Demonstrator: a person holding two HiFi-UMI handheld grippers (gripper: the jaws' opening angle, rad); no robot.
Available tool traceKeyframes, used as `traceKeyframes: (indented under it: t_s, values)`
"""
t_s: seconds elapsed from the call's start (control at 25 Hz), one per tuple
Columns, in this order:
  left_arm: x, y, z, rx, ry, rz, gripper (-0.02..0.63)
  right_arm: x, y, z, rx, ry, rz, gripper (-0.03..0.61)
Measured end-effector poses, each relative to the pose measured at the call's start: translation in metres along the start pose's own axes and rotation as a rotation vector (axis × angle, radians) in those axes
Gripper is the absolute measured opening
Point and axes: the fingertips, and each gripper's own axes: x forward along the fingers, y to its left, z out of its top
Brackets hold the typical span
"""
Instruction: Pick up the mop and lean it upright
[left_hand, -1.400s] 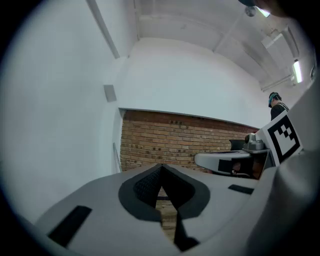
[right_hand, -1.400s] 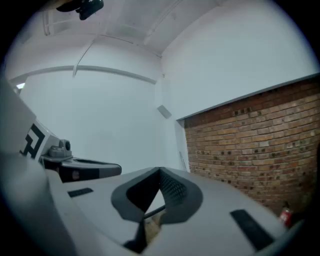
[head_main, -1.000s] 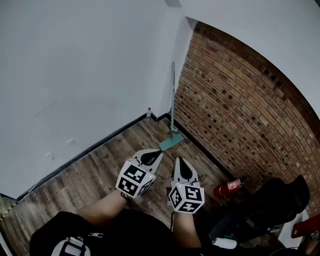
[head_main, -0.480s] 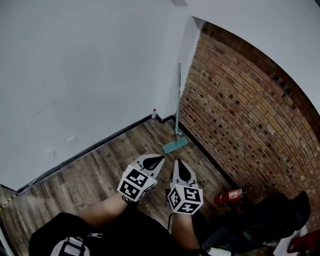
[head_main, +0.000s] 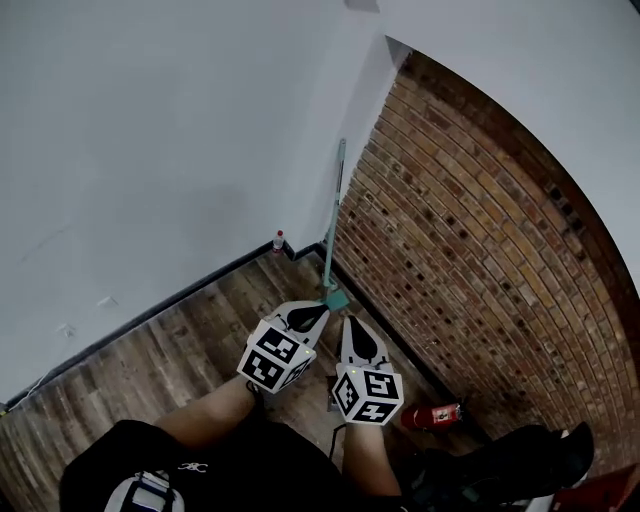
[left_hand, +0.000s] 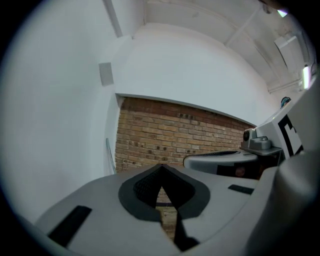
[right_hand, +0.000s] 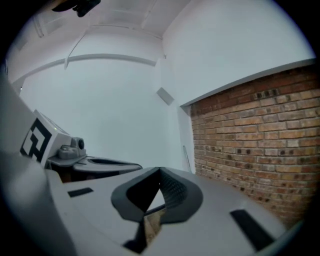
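Observation:
The mop (head_main: 335, 215) stands upright in the corner where the white wall meets the brick wall, its thin handle leaning on the corner and its teal head (head_main: 336, 298) on the wooden floor. Nothing holds it. My left gripper (head_main: 318, 310) and right gripper (head_main: 356, 322) hover side by side close to my body, both shut and empty, tips short of the mop head. In the left gripper view the handle (left_hand: 108, 155) shows far off beyond the shut left gripper (left_hand: 161, 170). The right gripper view shows the handle (right_hand: 186, 159) beyond the shut right gripper (right_hand: 160, 172).
A small bottle with a red cap (head_main: 278, 240) stands at the white wall's baseboard, left of the mop. A red fire extinguisher (head_main: 430, 413) lies on the floor by the brick wall (head_main: 470, 230). A dark bulky object (head_main: 520, 470) fills the lower right.
The head view has swung, so the corner and the mop now sit closer to the gripper tips in the picture. The mop still leans upright, and both grippers stay shut side by side.

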Motion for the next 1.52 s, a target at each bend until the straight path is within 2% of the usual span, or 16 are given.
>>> traceKeyframes:
  t_s: [0.12,0.24,0.4,0.68,1.0,1.2,1.32,1.52]
  values:
    - [0.029,0.041,0.030,-0.002,-0.034,-0.013,-0.009,0.046,-0.015,0.029,-0.004,-0.011,-0.020,0.014]
    - [0.055,0.087,0.045,-0.019,-0.045,-0.009,-0.009,0.092,-0.026,0.045,0.006,-0.011,-0.036,0.014]
    - [0.084,0.129,0.044,-0.036,-0.020,-0.017,-0.009,0.138,-0.029,0.044,0.012,0.015,-0.042,0.014]
    - [0.134,0.167,0.043,-0.059,0.033,-0.018,-0.009,0.200,-0.062,0.039,0.036,0.063,-0.032,0.014]
    - [0.214,0.231,0.058,-0.038,0.046,0.099,-0.009,0.302,-0.118,0.052,0.052,0.033,0.079,0.014]
    - [0.284,0.255,0.099,-0.019,0.025,0.146,-0.009,0.367,-0.164,0.095,0.014,0.003,0.173,0.014]
    - [0.321,0.268,0.108,-0.047,0.033,0.179,-0.009,0.397,-0.193,0.107,0.012,0.003,0.209,0.014]
    - [0.369,0.285,0.108,-0.083,0.069,0.231,-0.009,0.434,-0.237,0.107,0.004,0.034,0.261,0.014]
